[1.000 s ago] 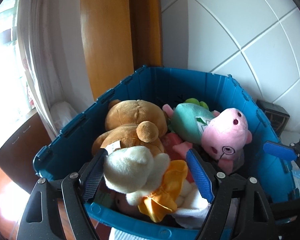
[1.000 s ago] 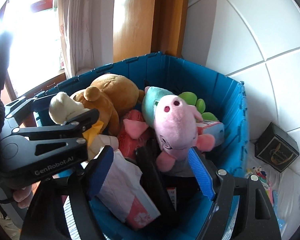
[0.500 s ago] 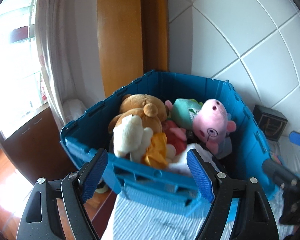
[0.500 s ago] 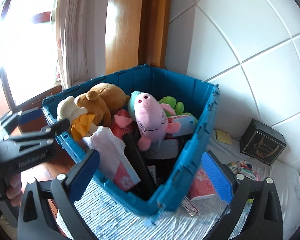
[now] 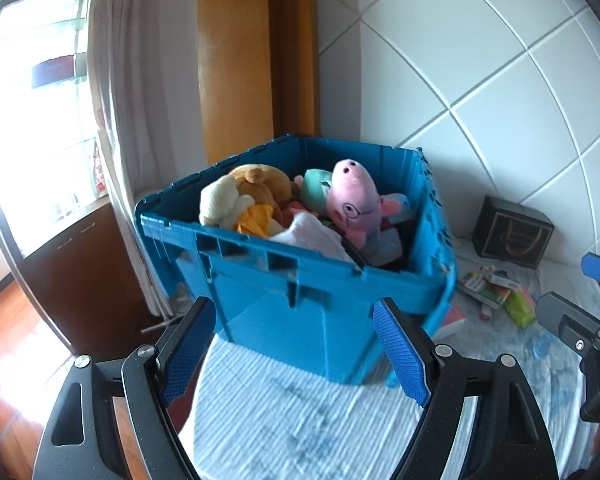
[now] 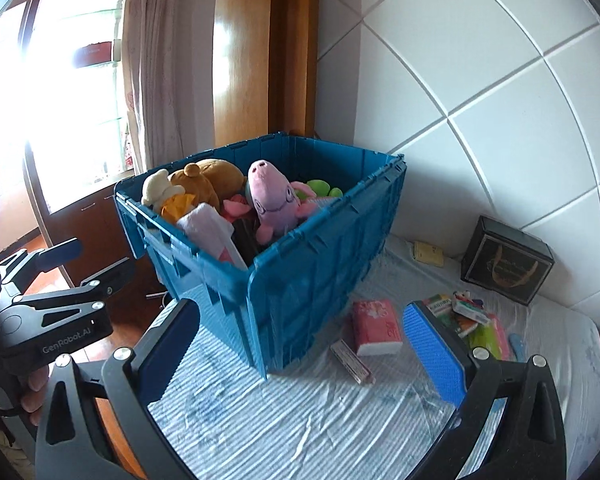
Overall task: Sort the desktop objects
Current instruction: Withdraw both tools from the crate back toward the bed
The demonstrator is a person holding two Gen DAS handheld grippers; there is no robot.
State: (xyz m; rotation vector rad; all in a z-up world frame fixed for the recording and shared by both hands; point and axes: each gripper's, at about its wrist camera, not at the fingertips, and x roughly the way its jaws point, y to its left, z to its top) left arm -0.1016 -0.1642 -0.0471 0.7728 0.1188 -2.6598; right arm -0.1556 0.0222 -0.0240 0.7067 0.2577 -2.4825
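Observation:
A blue crate stands on the striped cloth. It holds a pink pig plush, a brown bear, a cream plush with a yellow scarf and a white-and-pink tissue pack. My left gripper is open and holds nothing, a little back from the crate's near wall. The right gripper stands wide open, also with nothing in it, before the crate's corner. Each gripper shows at the edge of the other's view.
Right of the crate a pink tissue pack, a small flat box and several colourful small items lie on the cloth. A black box stands against the tiled wall. Left of the crate the surface ends above a wooden floor.
Both grippers have drawn back from over the crate. The cream plush left the left jaws and the tissue pack the right; both now lie in the crate. The right jaws have widened.

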